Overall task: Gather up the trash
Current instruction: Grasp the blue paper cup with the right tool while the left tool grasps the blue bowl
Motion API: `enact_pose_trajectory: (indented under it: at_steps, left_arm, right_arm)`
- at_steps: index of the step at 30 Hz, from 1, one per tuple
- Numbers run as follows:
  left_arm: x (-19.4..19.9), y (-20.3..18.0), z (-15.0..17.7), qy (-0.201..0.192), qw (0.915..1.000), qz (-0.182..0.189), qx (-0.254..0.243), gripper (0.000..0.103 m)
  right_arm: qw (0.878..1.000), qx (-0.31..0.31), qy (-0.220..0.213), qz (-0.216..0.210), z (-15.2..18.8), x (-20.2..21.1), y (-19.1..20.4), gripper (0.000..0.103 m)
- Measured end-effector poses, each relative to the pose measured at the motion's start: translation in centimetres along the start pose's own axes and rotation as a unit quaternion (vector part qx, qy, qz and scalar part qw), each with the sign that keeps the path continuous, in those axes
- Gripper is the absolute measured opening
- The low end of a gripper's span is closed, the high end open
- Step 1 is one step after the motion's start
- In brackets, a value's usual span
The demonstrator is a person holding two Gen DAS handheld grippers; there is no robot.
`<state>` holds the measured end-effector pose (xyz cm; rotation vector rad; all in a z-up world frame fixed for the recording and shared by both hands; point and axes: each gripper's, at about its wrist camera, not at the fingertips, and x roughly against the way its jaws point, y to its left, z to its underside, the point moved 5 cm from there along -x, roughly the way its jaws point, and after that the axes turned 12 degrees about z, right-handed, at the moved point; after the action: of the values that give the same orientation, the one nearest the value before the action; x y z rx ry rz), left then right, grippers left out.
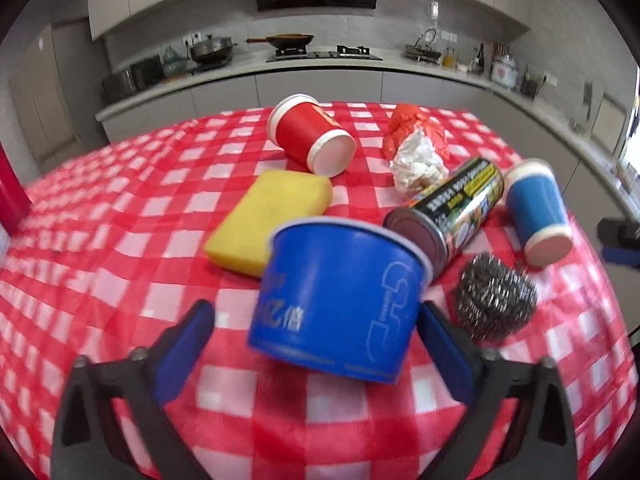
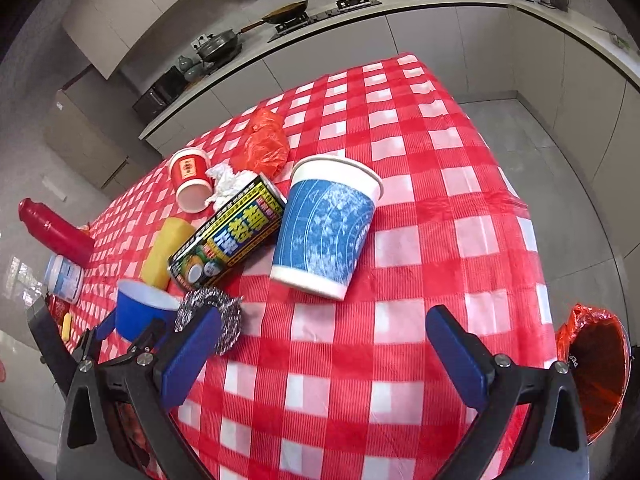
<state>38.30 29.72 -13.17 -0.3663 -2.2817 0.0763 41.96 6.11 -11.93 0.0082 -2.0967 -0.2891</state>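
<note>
Right now the left gripper (image 1: pixel 316 320) has the blue bowl (image 1: pixel 336 300) between its jaws: the right pad (image 1: pixel 440 344) sits against the bowl's side, while a strip of cloth shows between the left pad (image 1: pixel 188 340) and the bowl, so the jaws are not yet pinching it. That bowl appears tipped, its white rim toward the far side, just in front of the yellow sponge (image 1: pixel 268 220) and the lying can (image 1: pixel 452 212). Beside the right pad rests the steel scourer (image 1: pixel 496 296).

The right gripper (image 2: pixel 324 348) is spread wide with nothing but checked tablecloth (image 2: pixel 440 200) between its pads. Beyond it on the worktop lies the blue-and-white paper cup (image 2: pixel 324 228), on its side and touching the can (image 2: pixel 228 232). Farther back are a red cup (image 2: pixel 190 178), crumpled white paper (image 2: pixel 228 184) and a red plastic bag (image 2: pixel 266 144). At that gripper's right, off the worktop edge, stands a bin lined in red (image 2: pixel 596 364).
</note>
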Motion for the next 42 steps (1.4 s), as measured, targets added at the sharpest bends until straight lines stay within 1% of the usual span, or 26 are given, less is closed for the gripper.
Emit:
enact_pose_trajectory:
  at_steps: [1,3,6,10,14,16,17,18,19,20,22,34,42]
  left_arm:
    - [0.0,0.4,-0.2,-0.003,0.9998,0.009,0.015,0.078]
    - [0.3,1.2,-0.5,-0.016,0.9992,0.008,0.035,0.078]
    - [0.8,1.7,-0.7,-0.033,0.9984,0.012,0.045,0.078]
    - [0.9,1.7,-0.8,-0.034,0.9983,0.012,0.046,0.078]
    - [0.7,2.0,-0.9,-0.032,0.9980,0.013,0.052,0.078]
    - [0.7,2.0,-0.8,-0.033,0.9979,0.013,0.054,0.078]
    - [0.7,2.0,-0.8,-0.032,0.9979,0.013,0.056,0.078]
    - [0.8,2.0,-0.8,-0.033,0.9978,0.011,0.057,0.078]
    - [0.8,2.1,-0.7,-0.033,0.9977,0.010,0.057,0.078]
    - [0.8,2.1,-0.7,-0.034,0.9978,0.009,0.057,0.078]
    - [0.9,2.1,-0.7,-0.034,0.9977,0.006,0.059,0.078]
    - [1.2,0.9,-0.2,-0.037,0.9977,-0.005,0.058,0.077]
    - [2.3,-0.5,0.1,-0.045,0.9973,-0.009,0.057,0.077]
  right_arm:
    - [1.000,-0.001,-0.001,0.002,-0.2,-0.3,0.2,0.103]
    - [1.000,-0.001,-0.002,0.007,-0.8,-0.8,0.6,0.103]
    - [1.000,0.001,-0.004,0.019,-1.6,-1.8,0.9,0.103]
    - [0.999,-0.003,-0.005,0.042,-2.8,-3.2,0.9,0.103]
    - [0.999,-0.009,0.001,0.051,-3.6,-4.9,0.9,0.103]
    - [0.999,-0.009,0.005,0.050,-3.9,-5.6,1.0,0.101]
    - [0.999,-0.008,0.009,0.049,-4.0,-5.9,1.0,0.096]
    - [0.999,-0.007,0.015,0.047,-4.0,-6.3,0.8,0.088]
    - [0.999,-0.006,0.020,0.045,-4.0,-6.6,0.8,0.084]
    - [0.999,-0.005,0.026,0.040,-4.0,-6.8,0.8,0.078]
    - [0.999,0.003,0.020,0.039,-3.9,-6.8,0.9,0.063]
    - [1.000,0.021,0.002,0.019,-3.0,-4.7,0.6,0.063]
    - [0.999,0.039,-0.012,0.001,-2.1,-2.1,0.9,0.063]
